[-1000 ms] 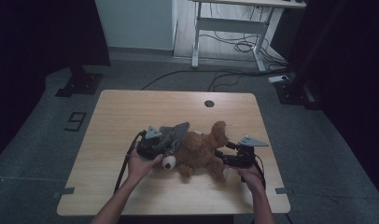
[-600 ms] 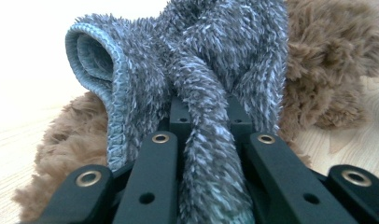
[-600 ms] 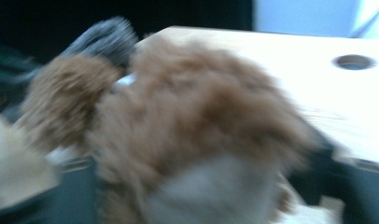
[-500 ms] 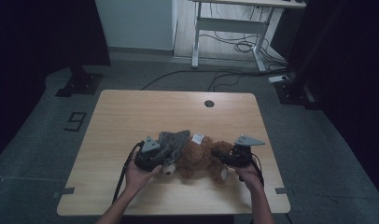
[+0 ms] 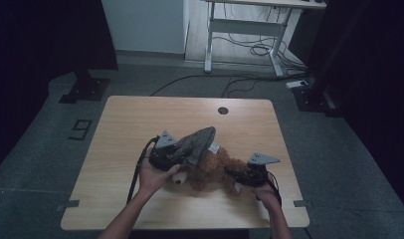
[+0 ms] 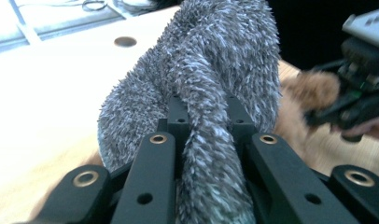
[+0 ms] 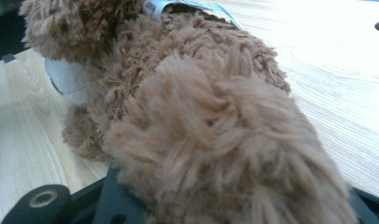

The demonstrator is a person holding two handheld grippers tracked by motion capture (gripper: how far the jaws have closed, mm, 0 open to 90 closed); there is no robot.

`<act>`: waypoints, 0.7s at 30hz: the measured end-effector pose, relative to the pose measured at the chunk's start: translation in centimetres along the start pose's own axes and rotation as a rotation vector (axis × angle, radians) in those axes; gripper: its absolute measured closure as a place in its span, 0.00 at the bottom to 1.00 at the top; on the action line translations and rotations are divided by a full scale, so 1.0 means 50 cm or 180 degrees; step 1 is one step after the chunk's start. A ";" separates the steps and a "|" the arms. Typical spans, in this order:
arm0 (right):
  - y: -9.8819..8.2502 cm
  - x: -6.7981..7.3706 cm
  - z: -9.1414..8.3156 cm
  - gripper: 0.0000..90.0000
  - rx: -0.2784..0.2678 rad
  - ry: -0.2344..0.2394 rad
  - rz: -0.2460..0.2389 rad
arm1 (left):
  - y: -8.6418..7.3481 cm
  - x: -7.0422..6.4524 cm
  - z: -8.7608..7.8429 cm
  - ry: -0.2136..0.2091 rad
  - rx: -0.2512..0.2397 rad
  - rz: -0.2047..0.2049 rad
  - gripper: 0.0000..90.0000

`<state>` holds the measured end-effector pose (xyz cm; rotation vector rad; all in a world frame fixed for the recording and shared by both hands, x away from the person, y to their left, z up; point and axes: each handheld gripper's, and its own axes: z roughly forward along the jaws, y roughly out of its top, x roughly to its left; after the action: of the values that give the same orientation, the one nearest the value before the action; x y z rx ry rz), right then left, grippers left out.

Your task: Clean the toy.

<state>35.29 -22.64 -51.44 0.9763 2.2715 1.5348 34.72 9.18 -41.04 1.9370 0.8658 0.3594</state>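
Note:
A brown plush toy (image 5: 215,170) lies on the wooden table (image 5: 140,119) near its front edge, with a white muzzle piece (image 5: 178,178) at its left end. A grey fuzzy cloth (image 5: 196,142) drapes over the toy's left part. My left gripper (image 5: 174,155) is shut on a fold of that grey cloth (image 6: 211,140), which bulges between the two black jaws. My right gripper (image 5: 240,177) is shut on a brown furry limb (image 7: 225,154) at the toy's right end. The fur hides the right jaws' tips. A white sewn tag (image 7: 155,6) shows on the toy.
A round cable hole (image 5: 223,110) sits near the table's far edge. Beyond the table stand a white desk frame (image 5: 245,30) with cables (image 5: 259,50) on the floor and a dark stand base (image 5: 85,89) at the left. Bare wood lies at the table's back and left.
Both grippers, the toy and the cloth have shifted slightly toward the front edge. The grey cloth now lies higher over the toy's left part.

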 end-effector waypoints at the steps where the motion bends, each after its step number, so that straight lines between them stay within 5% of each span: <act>1: -0.001 -0.001 -0.001 0.64 -0.0006 0.0001 -0.0008 | 0.009 -0.005 0.012 -0.0010 0.0035 0.0013 0.86; 7: -0.005 -0.007 -0.003 0.64 -0.0009 -0.0018 0.0021 | -0.007 -0.002 0.090 -0.0036 0.0293 -0.0105 0.86; 9: -0.007 -0.012 -0.006 0.64 0.0000 -0.0036 0.0058 | -0.020 0.012 0.084 -0.0005 0.0271 -0.0174 0.86; 12: -0.011 -0.017 -0.007 0.64 -0.0013 -0.0002 0.0130 | -0.048 0.042 0.063 0.0244 0.0288 -0.0156 0.86; 14: -0.012 -0.019 -0.006 0.63 -0.0023 0.0045 0.0169 | -0.066 0.068 0.042 0.0176 0.0222 -0.0313 0.86; 21: -0.016 -0.021 -0.004 0.63 -0.0026 0.0094 0.0255 | -0.097 0.103 -0.018 0.0283 0.0094 -0.0402 0.86</act>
<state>35.65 -23.65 -52.25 1.0614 2.2698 1.5996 35.81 14.85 -45.26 1.8940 1.0512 0.3614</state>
